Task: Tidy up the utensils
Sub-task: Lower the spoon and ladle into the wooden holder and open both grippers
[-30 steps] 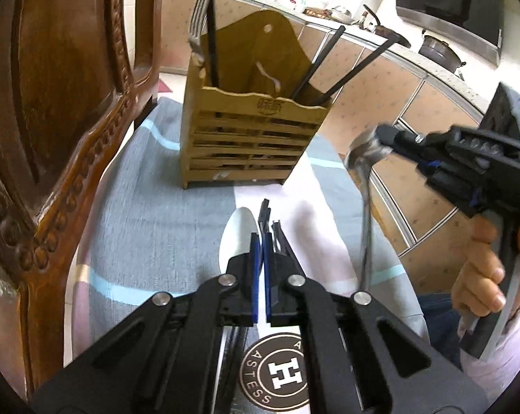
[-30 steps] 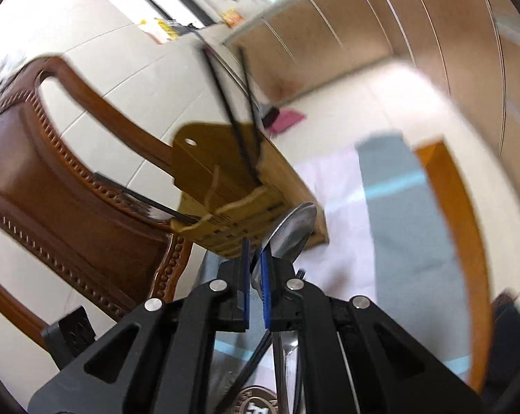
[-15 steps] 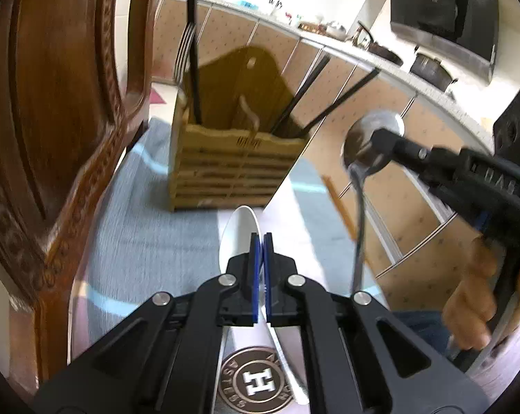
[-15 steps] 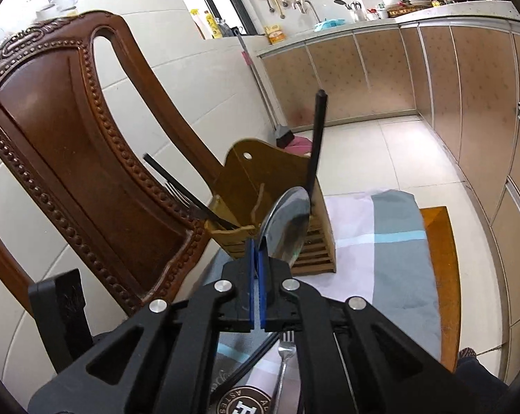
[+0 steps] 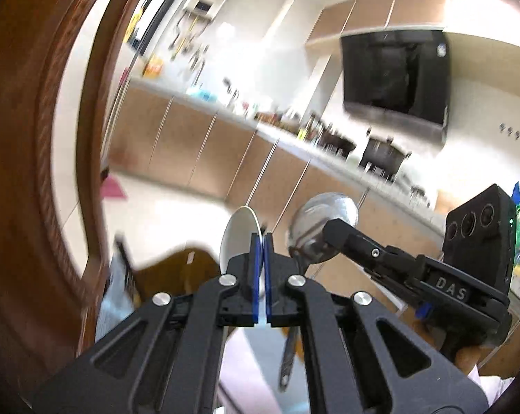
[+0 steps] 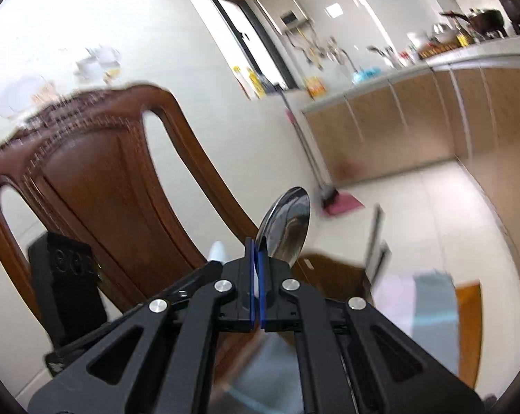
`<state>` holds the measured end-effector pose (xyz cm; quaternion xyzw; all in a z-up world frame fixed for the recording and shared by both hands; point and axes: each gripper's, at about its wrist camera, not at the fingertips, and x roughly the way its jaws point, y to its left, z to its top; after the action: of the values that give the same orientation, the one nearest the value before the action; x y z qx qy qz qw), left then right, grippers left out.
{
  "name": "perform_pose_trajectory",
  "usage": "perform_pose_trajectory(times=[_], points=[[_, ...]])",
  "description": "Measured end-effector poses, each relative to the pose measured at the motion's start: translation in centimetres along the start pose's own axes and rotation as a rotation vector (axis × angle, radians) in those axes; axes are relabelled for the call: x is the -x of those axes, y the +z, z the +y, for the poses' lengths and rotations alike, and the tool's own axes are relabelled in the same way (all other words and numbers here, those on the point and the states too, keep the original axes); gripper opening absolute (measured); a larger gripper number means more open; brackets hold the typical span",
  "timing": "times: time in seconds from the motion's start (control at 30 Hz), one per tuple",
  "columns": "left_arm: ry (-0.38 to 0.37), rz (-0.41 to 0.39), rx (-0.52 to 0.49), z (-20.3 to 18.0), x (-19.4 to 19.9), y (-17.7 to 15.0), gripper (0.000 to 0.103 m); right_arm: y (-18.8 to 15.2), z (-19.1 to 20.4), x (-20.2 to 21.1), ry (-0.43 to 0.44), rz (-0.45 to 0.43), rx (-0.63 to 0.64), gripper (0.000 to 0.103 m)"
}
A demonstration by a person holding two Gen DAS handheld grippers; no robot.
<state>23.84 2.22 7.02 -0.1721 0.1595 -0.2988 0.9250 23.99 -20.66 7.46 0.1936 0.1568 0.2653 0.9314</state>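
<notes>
My left gripper (image 5: 261,241) is shut on a white spoon (image 5: 238,238), whose bowl stands up above the pads. My right gripper (image 6: 258,245) is shut on a metal spoon (image 6: 290,226), bowl upward. In the left wrist view that metal spoon (image 5: 323,219) hangs from the right gripper (image 5: 329,233) with its handle pointing down. The wooden utensil holder (image 5: 177,270) sits low and blurred beneath both grippers; its back panel (image 6: 329,276) shows under the metal spoon. The white spoon's tip (image 6: 218,252) peeks out beside the left gripper's finger.
A carved brown chair back (image 6: 104,189) rises at the left, close to the left gripper. A grey and pink striped cloth (image 6: 429,305) covers the seat. Kitchen cabinets (image 5: 197,145) and a counter with pots run along the far wall. A hand holds the right gripper's grip at lower right.
Both grippers have risen with their spoons and tipped up toward level. The wooden holder has dropped from the middle of both views to the lower edge; the kitchen wall now fills them.
</notes>
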Motion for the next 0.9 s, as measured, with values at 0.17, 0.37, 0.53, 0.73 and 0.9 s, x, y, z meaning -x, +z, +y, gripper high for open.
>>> perform_pose_trajectory(times=[0.17,0.37,0.53,0.73,0.9], points=[[-0.063,-0.077,-0.009,0.6,-2.2,2.0,0.002,3.1,0.4,-1.1,0.099,-0.087,0.048,0.003],[-0.040,-0.089,-0.062,1.9,-6.7,2.0,0.002,5.1,-2.3,-3.1,0.131,-0.187,0.046,0.003],[0.006,-0.063,-0.100,3.3,-9.0,0.3,0.002,4.9,-4.0,-5.2,0.164,-0.236,0.033,0.003],[0.015,-0.100,-0.218,3.5,-9.2,-2.3,0.002,1.9,-4.6,-7.6,0.159,-0.189,0.068,0.003],[-0.029,-0.213,-0.198,4.9,-7.9,-3.5,0.002,-0.1,-6.0,-7.4,0.170,-0.173,0.030,0.003]])
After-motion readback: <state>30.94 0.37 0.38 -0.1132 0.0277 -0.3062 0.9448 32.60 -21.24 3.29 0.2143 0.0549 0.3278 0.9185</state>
